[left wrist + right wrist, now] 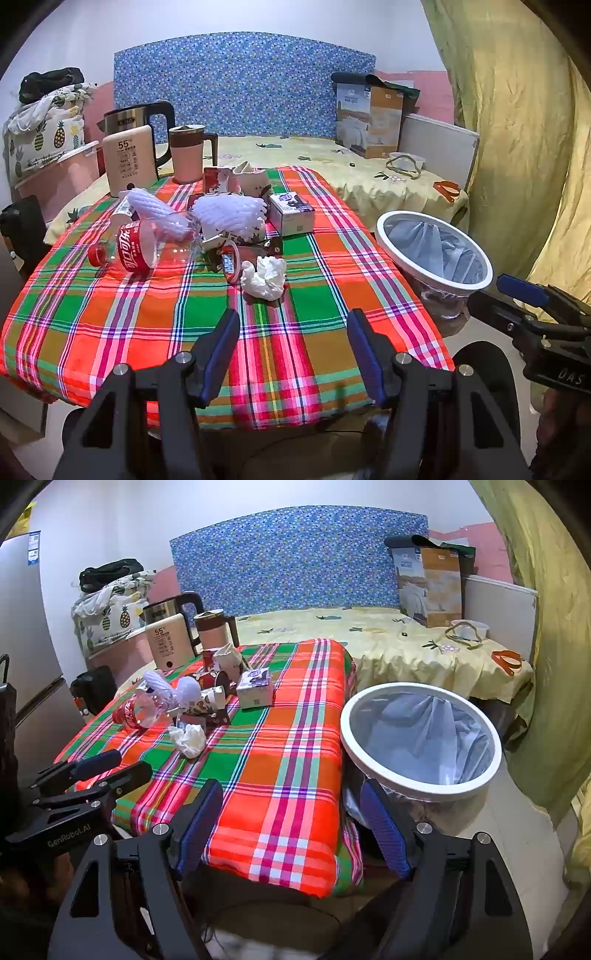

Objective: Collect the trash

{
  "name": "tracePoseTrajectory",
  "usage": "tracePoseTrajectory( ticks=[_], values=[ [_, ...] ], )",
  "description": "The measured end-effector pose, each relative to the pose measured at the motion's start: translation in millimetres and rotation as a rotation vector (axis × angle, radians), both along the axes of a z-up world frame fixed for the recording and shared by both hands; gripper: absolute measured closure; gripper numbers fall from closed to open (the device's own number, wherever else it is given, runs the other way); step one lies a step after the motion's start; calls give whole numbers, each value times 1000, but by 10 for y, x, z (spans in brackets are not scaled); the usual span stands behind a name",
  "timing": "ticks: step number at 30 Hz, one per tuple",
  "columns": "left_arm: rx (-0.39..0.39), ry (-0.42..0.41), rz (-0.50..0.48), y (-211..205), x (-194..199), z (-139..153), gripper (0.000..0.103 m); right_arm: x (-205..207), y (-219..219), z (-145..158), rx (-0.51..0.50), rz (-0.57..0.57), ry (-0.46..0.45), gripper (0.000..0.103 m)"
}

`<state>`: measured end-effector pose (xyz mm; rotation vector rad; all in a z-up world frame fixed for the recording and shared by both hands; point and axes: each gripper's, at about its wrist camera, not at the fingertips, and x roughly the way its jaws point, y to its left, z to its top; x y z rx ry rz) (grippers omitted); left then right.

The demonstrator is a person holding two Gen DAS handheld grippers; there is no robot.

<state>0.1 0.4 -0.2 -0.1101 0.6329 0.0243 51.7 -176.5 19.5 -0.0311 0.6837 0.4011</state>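
A: Item one, the grippers?
B: Left gripper (pixel 293 319), jaws apart, nothing between them, hovering over the near part of the plaid tabletop (pixel 110 325). Right gripper (pixel 291 794), jaws spread wide and empty, poised over the tabletop's near right corner, just beside the bin.

A: Item two, trash on the tabletop?
B: One crumpled white tissue (pixel 265 277), nearest the left gripper. One clear cola bottle (pixel 142 247) with red label, lying on its side to the left. Two white foam fruit nets (pixel 231 216), behind the bottle and the tissue. Printed paper cups (pixel 208 698), tipped over among the nets. One tape roll (pixel 232 263), just beside the tissue. One small white box (pixel 291 214), upright at the right of the pile.

A: Item three, receptacle?
B: One white-rimmed trash bin (pixel 421 738), lined with a bag, standing off the right edge of the tabletop.

A: Non-trash items?
B: Steel kettle (pixel 129 118), cream appliance (pixel 127 158) marked 55, pink mug (pixel 188 153), all at the far left end.
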Motion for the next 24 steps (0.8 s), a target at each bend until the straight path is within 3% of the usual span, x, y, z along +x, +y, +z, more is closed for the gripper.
tracePoseTrajectory(
  ticks=[24],
  values=[
    [-4, 0, 0, -25, 30, -17, 41, 5, 9, 13, -13, 1, -3, 25]
  ],
)
